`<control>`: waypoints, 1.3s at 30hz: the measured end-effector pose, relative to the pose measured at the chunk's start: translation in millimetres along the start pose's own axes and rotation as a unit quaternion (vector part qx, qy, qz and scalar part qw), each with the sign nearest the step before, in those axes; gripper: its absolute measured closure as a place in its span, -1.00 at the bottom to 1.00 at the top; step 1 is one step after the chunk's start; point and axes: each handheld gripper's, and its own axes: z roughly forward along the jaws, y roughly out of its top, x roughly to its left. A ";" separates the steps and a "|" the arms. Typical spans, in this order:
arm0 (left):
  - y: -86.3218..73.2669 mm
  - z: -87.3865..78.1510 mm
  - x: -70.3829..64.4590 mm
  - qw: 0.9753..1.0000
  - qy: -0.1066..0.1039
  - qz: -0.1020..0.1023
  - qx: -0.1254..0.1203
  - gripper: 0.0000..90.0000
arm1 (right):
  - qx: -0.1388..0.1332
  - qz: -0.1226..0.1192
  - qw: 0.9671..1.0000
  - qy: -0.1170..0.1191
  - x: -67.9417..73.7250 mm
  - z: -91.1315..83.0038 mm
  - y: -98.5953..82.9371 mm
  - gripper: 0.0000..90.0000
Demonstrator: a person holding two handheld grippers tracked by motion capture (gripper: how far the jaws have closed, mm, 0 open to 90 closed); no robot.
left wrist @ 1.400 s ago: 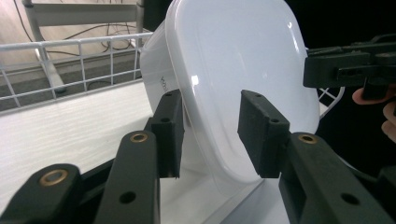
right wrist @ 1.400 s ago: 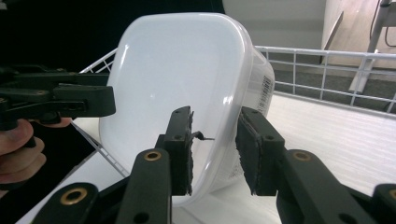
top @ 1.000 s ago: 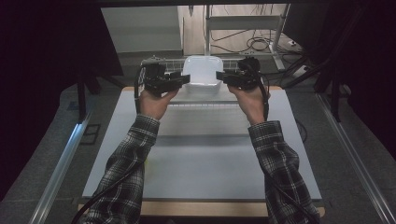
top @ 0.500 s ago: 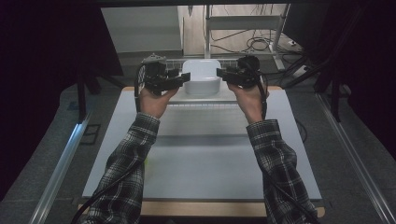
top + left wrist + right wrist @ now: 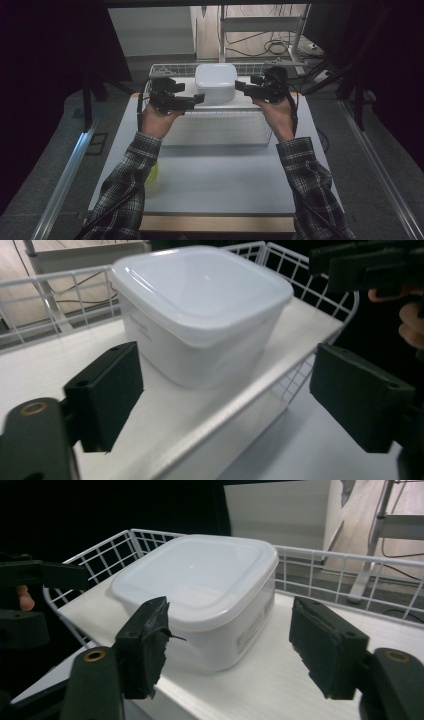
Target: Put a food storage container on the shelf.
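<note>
High view: tools (image 5: 200,99) (image 5: 239,86) flanking container (image 5: 215,81).

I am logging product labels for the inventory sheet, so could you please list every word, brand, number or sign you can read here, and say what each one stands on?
None can be read.
White lidded plastic container: a block of small grey print on its side wall, too small and blurred to read.
The same container in the left gripper view: faint raised lettering on its side, not legible.
Wire basket and both hand-held grippers: no text seen.
</note>
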 end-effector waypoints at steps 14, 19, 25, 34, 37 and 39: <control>-50.1 -16.8 -22.3 0.998 -0.004 0.060 0.000 -0.85 | 0.018 -0.058 0.998 0.031 19.0 -20.4 -40.9 -0.69; -69.9 -21.4 -27.5 0.997 -0.004 0.075 0.006 -0.82 | 0.028 -0.067 0.997 0.036 23.2 -23.7 -59.6 -0.79; -91.1 -28.7 -31.3 0.997 -0.008 0.071 0.006 -0.81 | 0.037 -0.073 0.996 0.037 24.6 -24.9 -79.9 -0.85; -120.8 -33.4 -36.9 0.998 -0.003 0.068 0.016 -0.82 | 0.047 -0.071 0.995 0.043 24.2 -31.1 -106.0 -0.97; -129.7 -33.3 -38.6 0.997 -0.003 0.070 0.025 -0.82 | 0.048 -0.070 0.995 0.044 22.8 -35.1 -114.8 -0.99; -135.4 -33.7 -40.0 0.997 -0.002 0.072 0.027 -0.82 | 0.055 -0.068 0.995 0.045 21.4 -36.8 -120.0 -1.00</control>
